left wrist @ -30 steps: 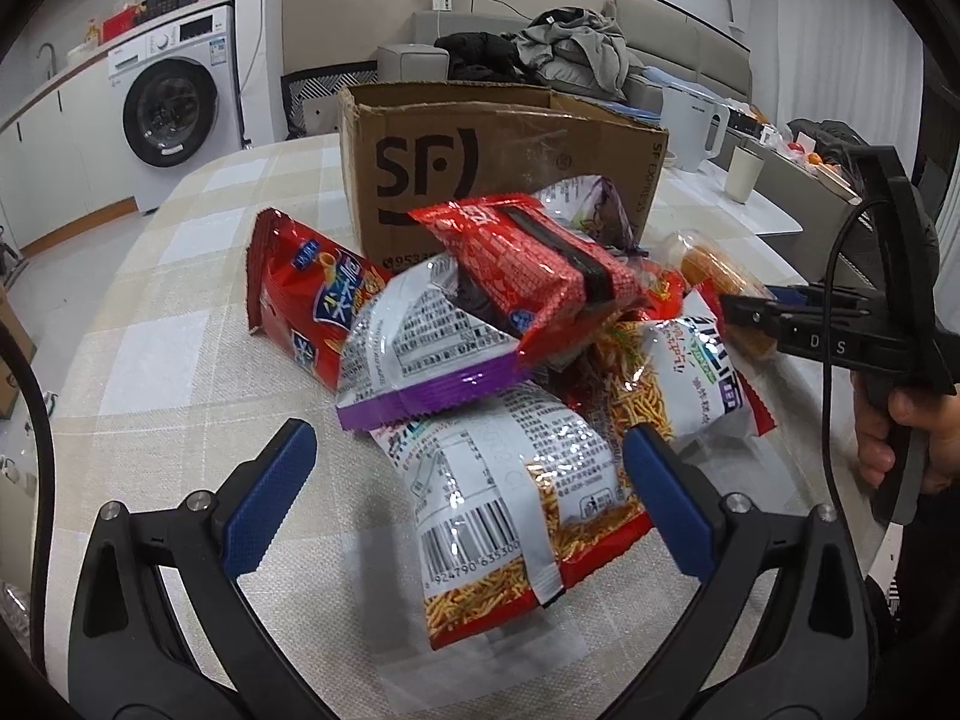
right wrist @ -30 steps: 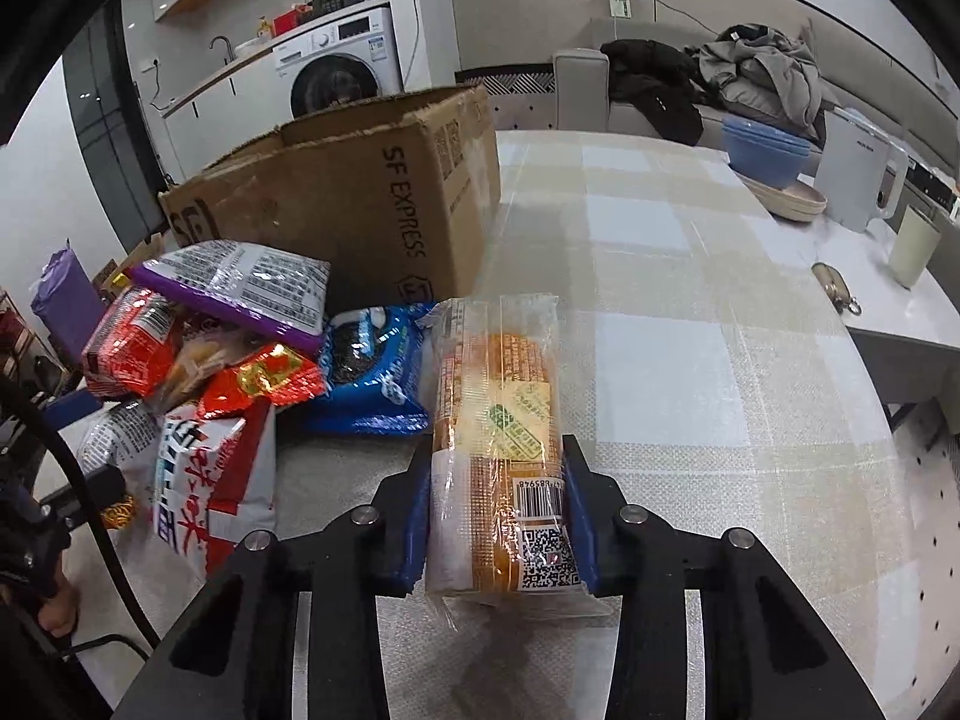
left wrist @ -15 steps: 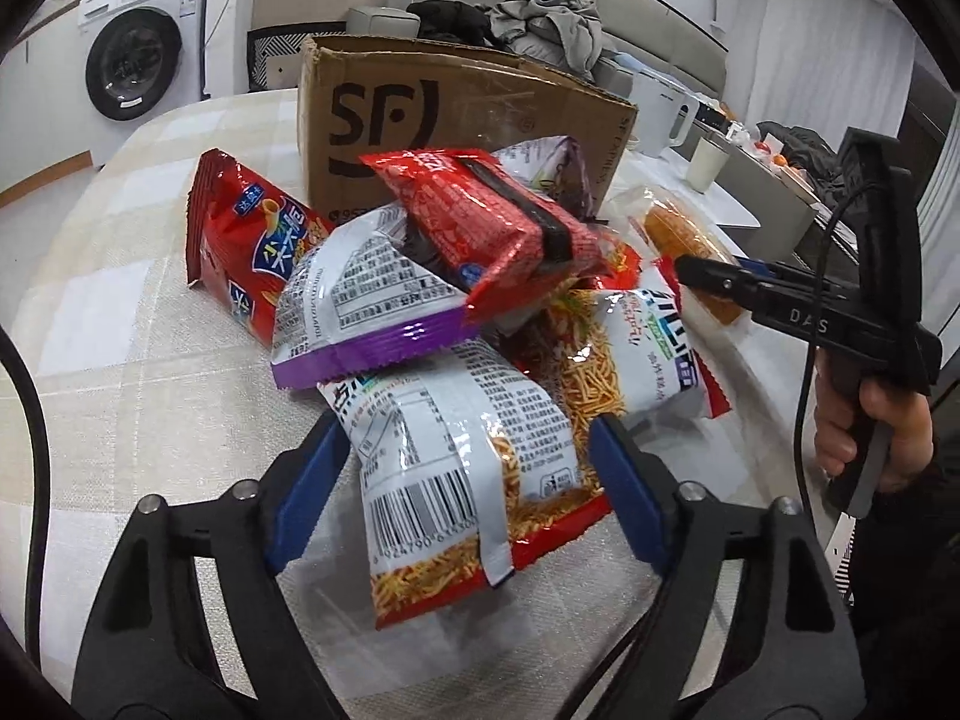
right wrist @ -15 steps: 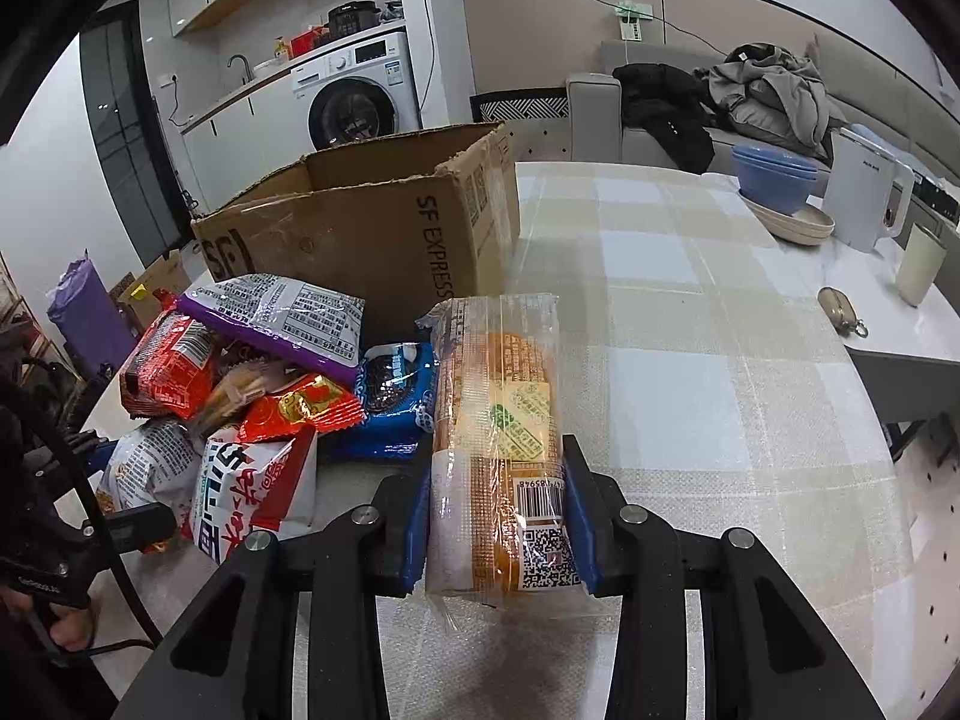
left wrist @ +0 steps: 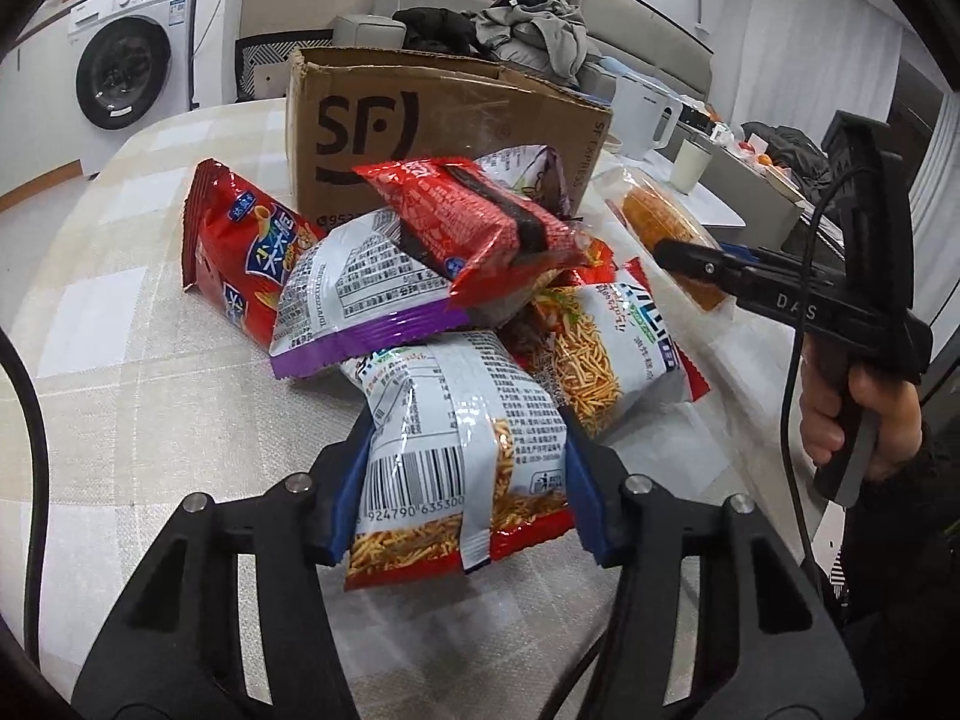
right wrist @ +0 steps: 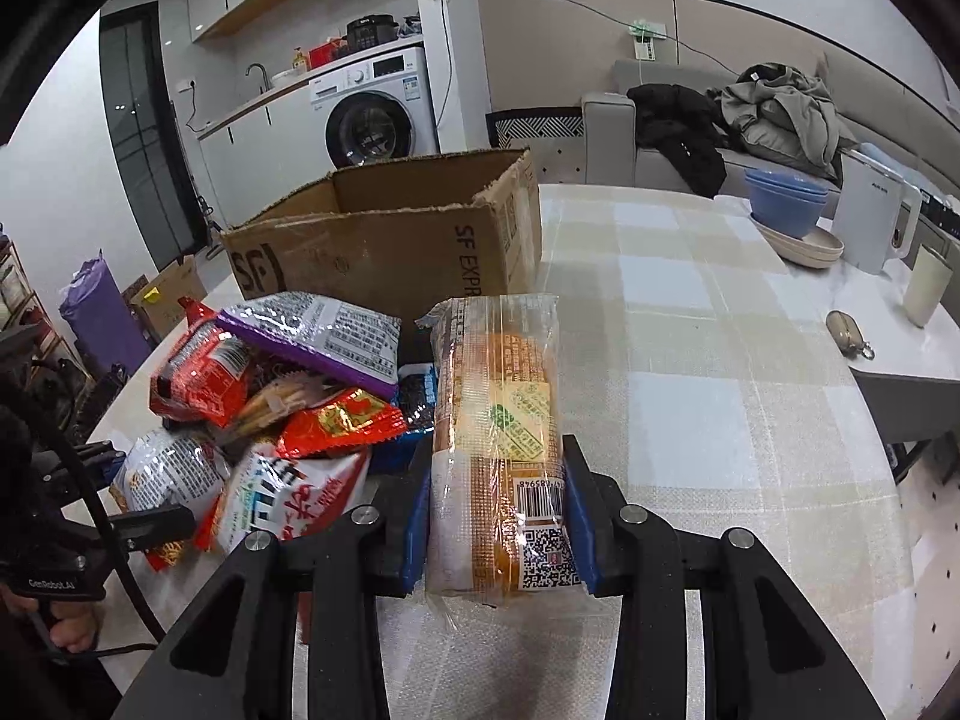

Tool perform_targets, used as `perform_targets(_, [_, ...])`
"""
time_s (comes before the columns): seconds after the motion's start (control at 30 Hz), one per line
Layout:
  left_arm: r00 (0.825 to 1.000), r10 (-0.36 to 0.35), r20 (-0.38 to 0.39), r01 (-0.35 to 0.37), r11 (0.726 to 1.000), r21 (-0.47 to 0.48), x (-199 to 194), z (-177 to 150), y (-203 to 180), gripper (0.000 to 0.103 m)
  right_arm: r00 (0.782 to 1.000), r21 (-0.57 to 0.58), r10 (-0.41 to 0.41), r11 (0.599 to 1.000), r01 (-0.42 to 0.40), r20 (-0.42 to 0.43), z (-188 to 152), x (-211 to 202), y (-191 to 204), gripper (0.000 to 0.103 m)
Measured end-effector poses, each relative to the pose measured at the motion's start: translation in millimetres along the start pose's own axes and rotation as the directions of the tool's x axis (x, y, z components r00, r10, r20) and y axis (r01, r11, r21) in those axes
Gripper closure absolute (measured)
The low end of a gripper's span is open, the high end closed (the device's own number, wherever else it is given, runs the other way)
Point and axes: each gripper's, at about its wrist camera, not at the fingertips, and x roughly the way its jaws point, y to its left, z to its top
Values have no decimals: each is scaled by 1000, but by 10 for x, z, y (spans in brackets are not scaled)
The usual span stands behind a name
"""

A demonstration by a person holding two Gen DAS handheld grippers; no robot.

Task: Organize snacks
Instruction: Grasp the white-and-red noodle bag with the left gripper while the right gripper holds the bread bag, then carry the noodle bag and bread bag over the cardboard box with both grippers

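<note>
Clamping the noodle bag (left wrist: 462, 450) at the pile's near edge, our left gripper (left wrist: 465, 492) has both pads pressed on it. Our right gripper (right wrist: 497, 519) grips the bread pack (right wrist: 498, 438) beside the pile; behind stands the box (right wrist: 390, 246).

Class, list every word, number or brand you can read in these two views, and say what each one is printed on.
"SF": cardboard box.
"SF EXPR", cut off: box side.
"924790 635300": barcode on the noodle snack bag.
"DAS": right gripper body.
"GenRobot.AI": left gripper's handle.
Chinese print on other bags: too small to read.
</note>
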Motion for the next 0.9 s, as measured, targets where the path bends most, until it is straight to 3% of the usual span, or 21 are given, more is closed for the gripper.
perform_targets(0.3, [997,-41,63,40,999,19,-268,19,-51,50,997,-7,24,1000,-24,69,54,-138,18,65])
perform_targets(0.9, [982,-103,157,95,994,55,-939,-13,-127,50,992,1,52,999,-52,119,51,-227,69,65])
